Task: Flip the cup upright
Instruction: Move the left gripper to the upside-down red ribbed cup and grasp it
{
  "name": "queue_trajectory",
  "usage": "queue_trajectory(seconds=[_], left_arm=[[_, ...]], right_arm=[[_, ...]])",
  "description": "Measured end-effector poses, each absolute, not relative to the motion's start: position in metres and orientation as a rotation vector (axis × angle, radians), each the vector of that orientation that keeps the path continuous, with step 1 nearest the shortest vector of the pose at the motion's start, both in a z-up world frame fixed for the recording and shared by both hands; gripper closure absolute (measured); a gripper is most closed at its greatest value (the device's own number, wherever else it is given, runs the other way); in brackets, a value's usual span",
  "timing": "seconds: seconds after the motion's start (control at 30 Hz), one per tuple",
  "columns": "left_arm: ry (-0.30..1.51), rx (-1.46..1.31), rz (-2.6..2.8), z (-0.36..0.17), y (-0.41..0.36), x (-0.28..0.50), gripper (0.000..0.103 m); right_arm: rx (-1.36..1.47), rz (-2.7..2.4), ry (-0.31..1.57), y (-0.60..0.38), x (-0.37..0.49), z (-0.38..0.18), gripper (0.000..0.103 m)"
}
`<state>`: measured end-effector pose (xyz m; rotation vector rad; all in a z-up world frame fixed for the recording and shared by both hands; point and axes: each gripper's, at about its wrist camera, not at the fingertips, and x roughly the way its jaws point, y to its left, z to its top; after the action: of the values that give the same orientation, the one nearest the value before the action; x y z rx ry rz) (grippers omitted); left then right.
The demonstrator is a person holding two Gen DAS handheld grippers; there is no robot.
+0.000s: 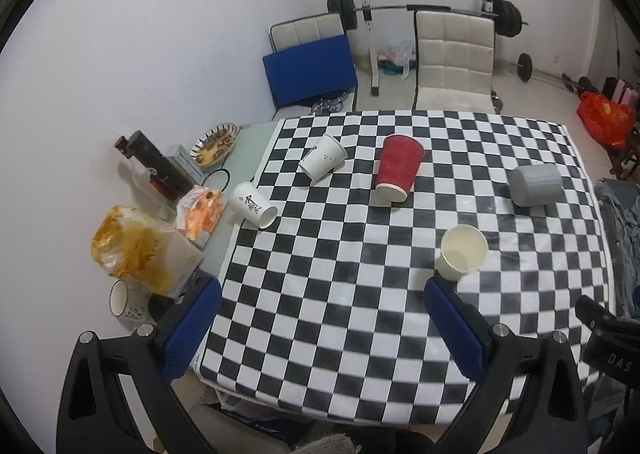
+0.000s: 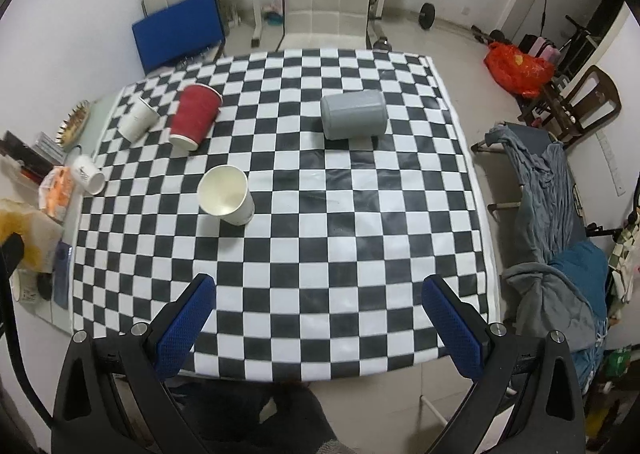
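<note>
Grippers, left (image 1: 322, 320) and right (image 2: 318, 312), hover spread and empty; red cup (image 2: 195, 115) and grey cup (image 2: 354, 113) lie toppled, awaiting righting.

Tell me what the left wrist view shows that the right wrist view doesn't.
Left only: the whole side clutter, including the dark bottle, and the other gripper's black body at its right edge.

Right only: the grey blankets and wooden chair right of the table.

Both: the checkered cloth, upright white cup, and four tipped cups: red, grey, two white. Each view's own gripper is open.
</note>
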<state>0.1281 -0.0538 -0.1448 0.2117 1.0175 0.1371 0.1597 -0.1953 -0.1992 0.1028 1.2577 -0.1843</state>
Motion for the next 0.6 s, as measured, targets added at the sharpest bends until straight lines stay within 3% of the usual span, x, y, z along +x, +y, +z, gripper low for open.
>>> queue_trajectory(seconds=[0.6], left_arm=[[1.22, 0.303, 0.02, -0.252, -0.065, 0.328, 0.0]], right_arm=[[0.184, -0.203, 1.446, -0.174, 0.362, -0.306, 0.0]])
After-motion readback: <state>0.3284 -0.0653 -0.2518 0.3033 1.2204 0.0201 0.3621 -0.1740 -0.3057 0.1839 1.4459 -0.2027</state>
